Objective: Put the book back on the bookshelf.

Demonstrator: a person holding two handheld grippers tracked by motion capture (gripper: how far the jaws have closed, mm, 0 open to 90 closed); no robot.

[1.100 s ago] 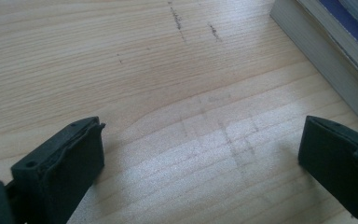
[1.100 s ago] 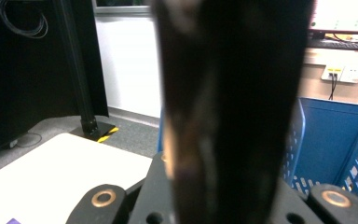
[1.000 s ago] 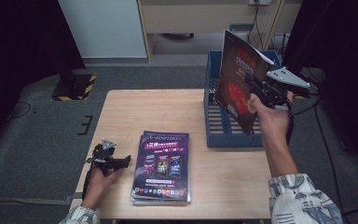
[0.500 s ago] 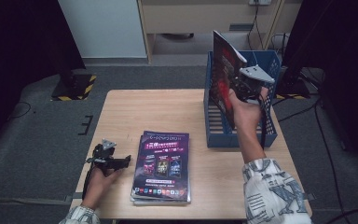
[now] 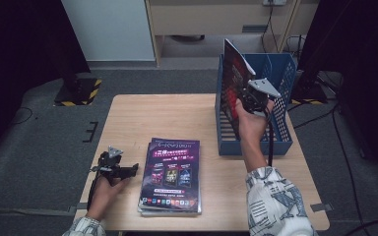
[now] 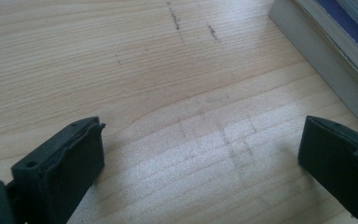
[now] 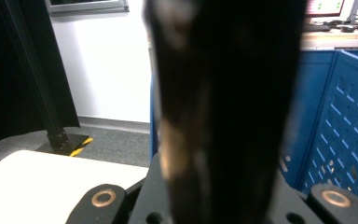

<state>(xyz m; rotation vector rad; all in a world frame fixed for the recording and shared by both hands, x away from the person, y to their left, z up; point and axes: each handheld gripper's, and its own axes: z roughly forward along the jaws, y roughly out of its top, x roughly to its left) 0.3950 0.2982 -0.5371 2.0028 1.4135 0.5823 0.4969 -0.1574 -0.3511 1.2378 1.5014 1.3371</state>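
My right gripper [image 5: 250, 100] is shut on a dark red magazine [image 5: 233, 81], which stands upright and edge-on inside the left part of a blue slatted file rack [image 5: 281, 86]. In the right gripper view the magazine [image 7: 223, 107] rises dark and blurred between the jaws, with the rack wall [image 7: 342, 135] to its right. A stack of purple-covered magazines [image 5: 171, 174] lies flat at the table's front. Just left of the stack, my left gripper [image 5: 129, 170] rests on the wooden table [image 5: 167, 115]. Its jaws [image 6: 200, 163] stand wide apart over bare wood.
The stack's edge [image 6: 326, 51] shows at the top right of the left gripper view. Beyond the table are a white cabinet [image 5: 108, 29], a black stand with a striped base [image 5: 76, 91] and cables [image 5: 334, 118] on the grey floor.
My right hand has carried the magazine left and down, from above the rack's right side into the rack. My left gripper has stayed where it was.
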